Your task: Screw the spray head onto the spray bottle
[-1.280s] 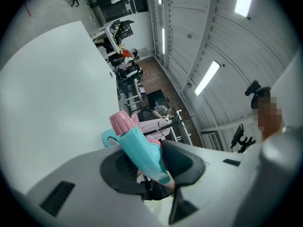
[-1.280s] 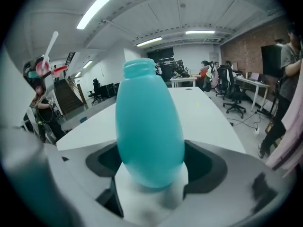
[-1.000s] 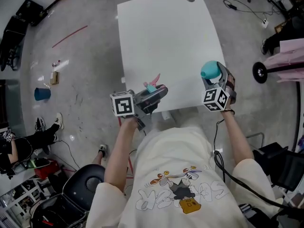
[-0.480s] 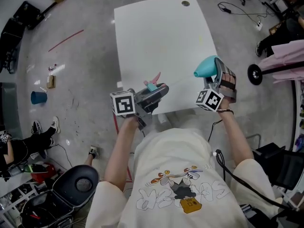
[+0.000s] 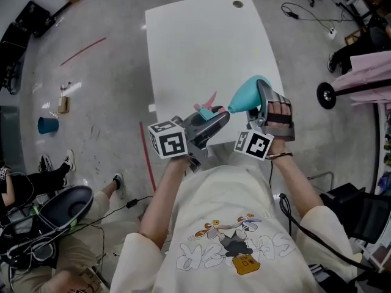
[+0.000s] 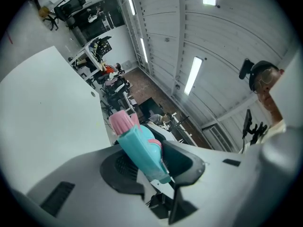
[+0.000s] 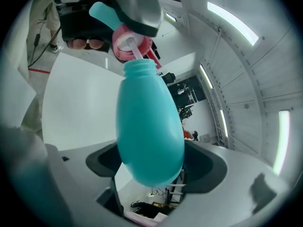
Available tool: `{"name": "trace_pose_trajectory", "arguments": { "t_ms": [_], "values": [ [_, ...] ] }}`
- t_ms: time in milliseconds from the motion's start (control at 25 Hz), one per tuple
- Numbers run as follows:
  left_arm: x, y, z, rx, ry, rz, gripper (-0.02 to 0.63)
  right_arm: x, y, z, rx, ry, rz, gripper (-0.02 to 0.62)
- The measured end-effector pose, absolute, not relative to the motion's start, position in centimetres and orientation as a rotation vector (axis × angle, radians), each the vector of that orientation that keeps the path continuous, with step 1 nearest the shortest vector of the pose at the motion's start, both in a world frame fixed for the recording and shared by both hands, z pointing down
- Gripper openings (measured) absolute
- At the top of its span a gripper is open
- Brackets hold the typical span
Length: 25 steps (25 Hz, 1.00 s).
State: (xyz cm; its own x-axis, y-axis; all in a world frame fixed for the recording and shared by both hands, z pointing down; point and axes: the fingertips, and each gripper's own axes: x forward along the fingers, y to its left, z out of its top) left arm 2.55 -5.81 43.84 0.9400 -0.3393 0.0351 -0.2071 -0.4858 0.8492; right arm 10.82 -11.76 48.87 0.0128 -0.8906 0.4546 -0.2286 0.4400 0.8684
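My right gripper (image 5: 259,105) is shut on the teal spray bottle (image 5: 245,98), which lies tilted with its threaded neck (image 7: 139,67) pointing left. My left gripper (image 5: 215,119) is shut on the teal and pink spray head (image 5: 208,107). In the right gripper view the spray head's pink collar (image 7: 127,36) sits just past the bottle (image 7: 149,126) mouth, with its white dip tube (image 7: 136,51) reaching into the opening. In the left gripper view the spray head (image 6: 139,148) stands between the jaws, pink nozzle up. Both are held above the near edge of the white table (image 5: 201,47).
The white table has a round grommet hole (image 5: 237,4) at its far end. On the floor at the left are a blue cup (image 5: 46,125), a red stick (image 5: 84,51) and a person's shoes (image 5: 116,184). Cables (image 5: 305,12) and a chair base lie at the right.
Both grippers have come together over the table's near edge. The bottle has tipped from upright to lying toward the left, and its neck now meets the spray head.
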Motion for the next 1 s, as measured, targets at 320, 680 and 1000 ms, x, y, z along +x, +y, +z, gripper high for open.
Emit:
{"name": "trace_pose_trajectory", "arguments": {
  "t_ms": [320,680,1000],
  "values": [
    [3.3,-5.0,43.0,2.372,-0.546,0.038,0.138,9.6,-10.4,48.0,0.967,-1.479,-0.712,0.399],
    [4.2,-4.1,42.9,2.68,-0.819,0.51,0.138,10.8,-8.6,48.1,0.794,-1.385,-0.636,0.397],
    [3.7,-3.2,44.0,2.774,-0.687,0.661,0.139,9.7,-6.6,50.2,0.434,-1.495,-0.462,0.396]
  ]
}}
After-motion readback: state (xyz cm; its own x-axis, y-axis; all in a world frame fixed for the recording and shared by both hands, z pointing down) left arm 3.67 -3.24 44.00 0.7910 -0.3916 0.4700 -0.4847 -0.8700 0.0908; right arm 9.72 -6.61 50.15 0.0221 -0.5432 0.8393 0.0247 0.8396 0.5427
